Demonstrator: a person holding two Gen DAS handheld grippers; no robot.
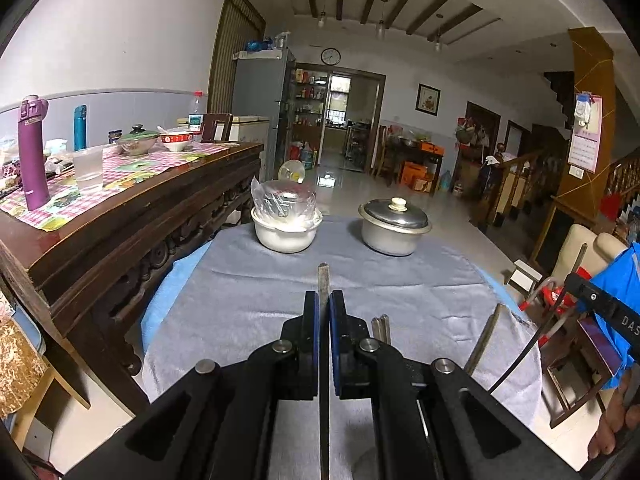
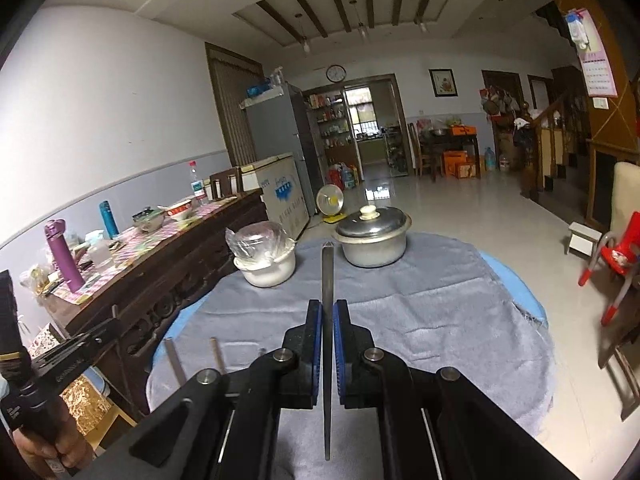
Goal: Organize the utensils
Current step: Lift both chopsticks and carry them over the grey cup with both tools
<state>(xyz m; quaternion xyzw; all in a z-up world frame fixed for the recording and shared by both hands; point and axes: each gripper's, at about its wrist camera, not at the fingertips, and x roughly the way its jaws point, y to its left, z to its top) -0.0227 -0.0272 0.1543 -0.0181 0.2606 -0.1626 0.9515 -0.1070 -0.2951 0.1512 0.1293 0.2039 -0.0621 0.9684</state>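
Observation:
My left gripper (image 1: 324, 298) is shut on a thin flat metal utensil (image 1: 323, 278), seen edge-on, whose tip sticks out forward over the grey cloth (image 1: 420, 280). My right gripper (image 2: 328, 306) is shut on a longer, narrow metal utensil (image 2: 328, 272) that points toward the lidded metal pot (image 2: 372, 240). Both grippers are held above the near part of the cloth-covered table. More metal utensil handles lie on the cloth: a pair (image 1: 380, 326) and one (image 1: 486, 344) in the left wrist view, and two (image 2: 174, 360) (image 2: 218, 356) in the right wrist view.
At the table's far side, a white bowl (image 1: 286, 236) holds a plastic-wrapped dish beside the metal pot (image 1: 394, 228). A dark wooden sideboard (image 1: 140, 232) with bottles and bowls runs along the left. A person's hand (image 2: 52, 444) grips the left tool. A red chair (image 2: 616, 256) stands on the right.

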